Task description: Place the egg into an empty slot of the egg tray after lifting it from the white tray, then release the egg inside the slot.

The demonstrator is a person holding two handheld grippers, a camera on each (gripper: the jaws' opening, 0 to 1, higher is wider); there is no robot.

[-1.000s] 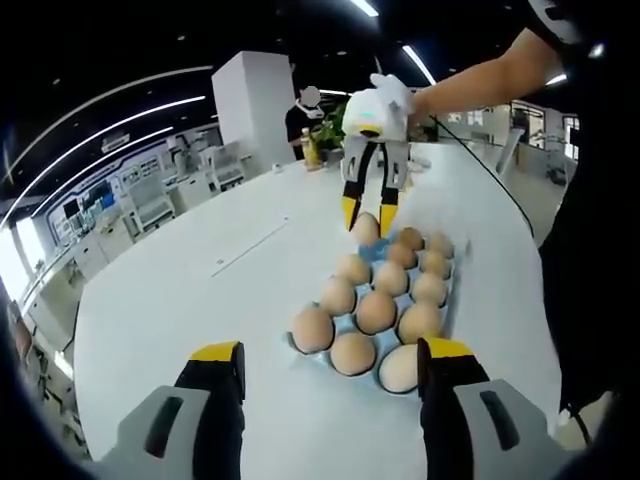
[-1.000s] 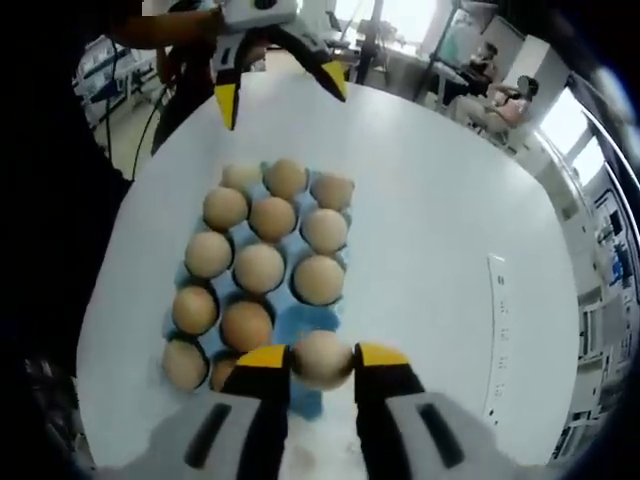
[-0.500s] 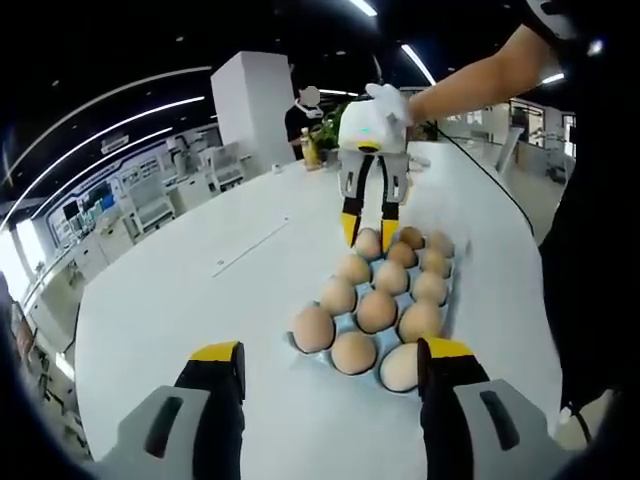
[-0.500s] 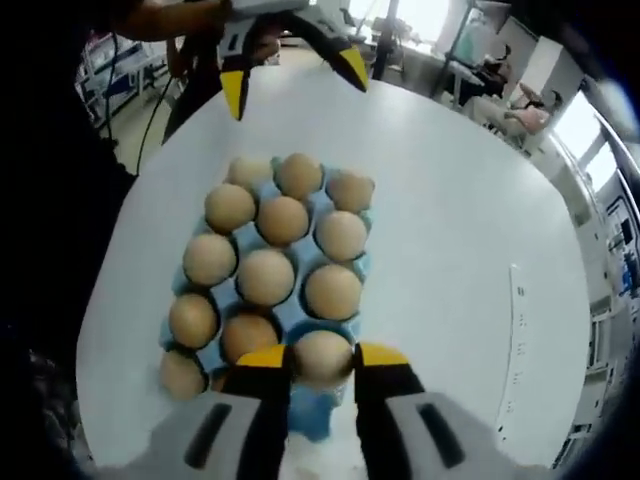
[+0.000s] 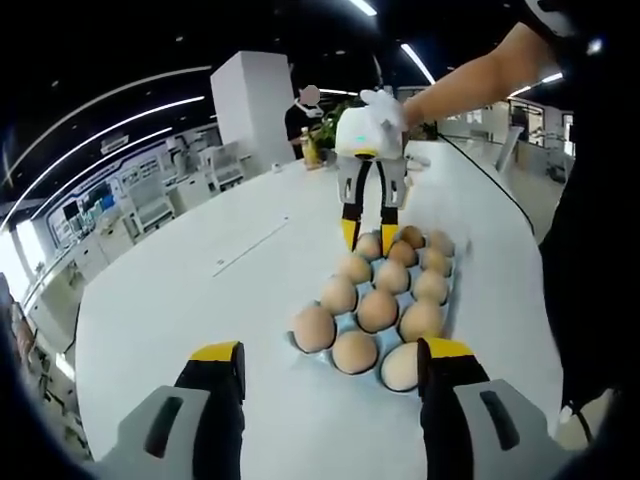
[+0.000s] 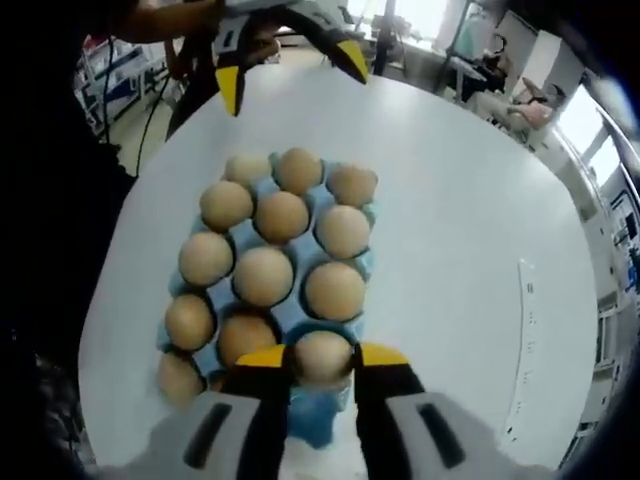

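Egg (image 6: 322, 357) clamped between right gripper (image 6: 321, 360) jaws, over blue tray (image 6: 318, 410) near-corner slot. Left gripper (image 5: 330, 362) jaws apart, hovering near tray's other end.

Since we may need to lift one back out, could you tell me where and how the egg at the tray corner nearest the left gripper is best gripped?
Grip that egg across its widest part, on two opposite sides, coming down from above. It sits upright in the blue egg tray with only its rounded top exposed, and neighbouring eggs crowd two sides, so place the jaws on the free outer side and its opposite.

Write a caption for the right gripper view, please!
Right claw lowers an egg into the blue egg tray.
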